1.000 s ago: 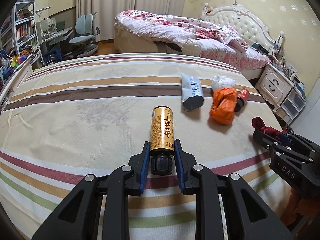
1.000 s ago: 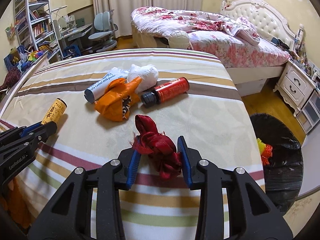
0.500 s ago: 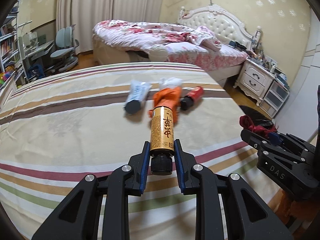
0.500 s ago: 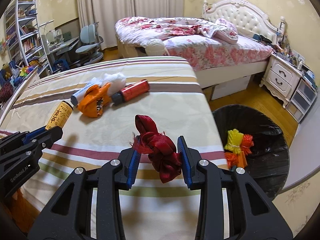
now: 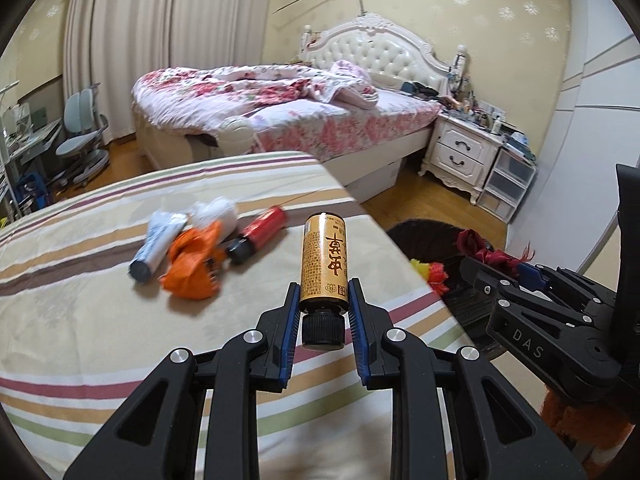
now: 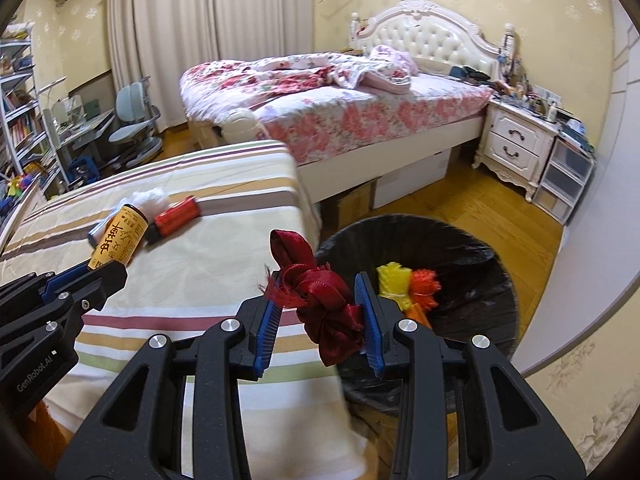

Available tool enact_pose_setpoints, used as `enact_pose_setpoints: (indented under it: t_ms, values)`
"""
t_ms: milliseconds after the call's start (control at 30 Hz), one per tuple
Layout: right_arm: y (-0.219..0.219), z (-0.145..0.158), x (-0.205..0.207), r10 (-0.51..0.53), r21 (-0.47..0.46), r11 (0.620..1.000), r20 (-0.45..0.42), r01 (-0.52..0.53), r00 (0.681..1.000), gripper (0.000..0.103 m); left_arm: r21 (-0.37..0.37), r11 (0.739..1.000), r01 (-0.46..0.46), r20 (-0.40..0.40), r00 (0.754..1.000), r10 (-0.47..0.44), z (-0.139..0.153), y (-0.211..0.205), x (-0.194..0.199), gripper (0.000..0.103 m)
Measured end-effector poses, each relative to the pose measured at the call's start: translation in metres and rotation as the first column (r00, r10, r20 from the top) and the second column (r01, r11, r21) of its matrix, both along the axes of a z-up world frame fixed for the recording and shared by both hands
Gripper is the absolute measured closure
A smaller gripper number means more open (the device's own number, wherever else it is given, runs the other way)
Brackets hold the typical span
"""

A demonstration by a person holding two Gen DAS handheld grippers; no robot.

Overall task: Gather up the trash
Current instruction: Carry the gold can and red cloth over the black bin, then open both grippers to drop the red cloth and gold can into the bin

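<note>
Left gripper (image 5: 323, 307) fingers pinch a yellow bottle (image 5: 324, 265); right gripper (image 6: 319, 310) fingers pinch a red ribbon (image 6: 320, 292) beside the bin (image 6: 480, 248).

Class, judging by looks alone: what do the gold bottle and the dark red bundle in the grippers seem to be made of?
Gold bottle: probably plastic or glass under a glossy printed label, with a ribbed black cap that looks plastic. Dark red bundle: satin-like ribbon, shiny folds, frayed threads at one end.
</note>
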State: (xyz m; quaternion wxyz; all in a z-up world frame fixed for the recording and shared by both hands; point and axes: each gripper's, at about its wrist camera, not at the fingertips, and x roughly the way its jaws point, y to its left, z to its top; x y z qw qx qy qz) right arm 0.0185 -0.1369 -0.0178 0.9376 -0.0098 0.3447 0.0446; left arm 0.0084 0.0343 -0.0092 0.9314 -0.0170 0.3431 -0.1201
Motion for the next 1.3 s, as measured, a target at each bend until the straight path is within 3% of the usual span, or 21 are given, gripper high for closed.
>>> enact_pose_setpoints:
  t_ms: [400, 1300]
  values:
    - [-0.057, 0.007, 0.012, -0.117, 0.017, 0.993, 0.044, 0.116, 0.992, 0.067, 0.011, 0.996, 0.088, 0.034, 0.996, -0.088, 0.004, -0.056, 0.023, 0.078]
    - [-0.109, -0.010, 0.046, -0.212, 0.043, 0.977, 0.028, 0.211, 0.977, 0.067, 0.065, 0.988, 0.138, -0.001, 0.990, -0.138, -0.016, -0.122, 0.072, 0.078]
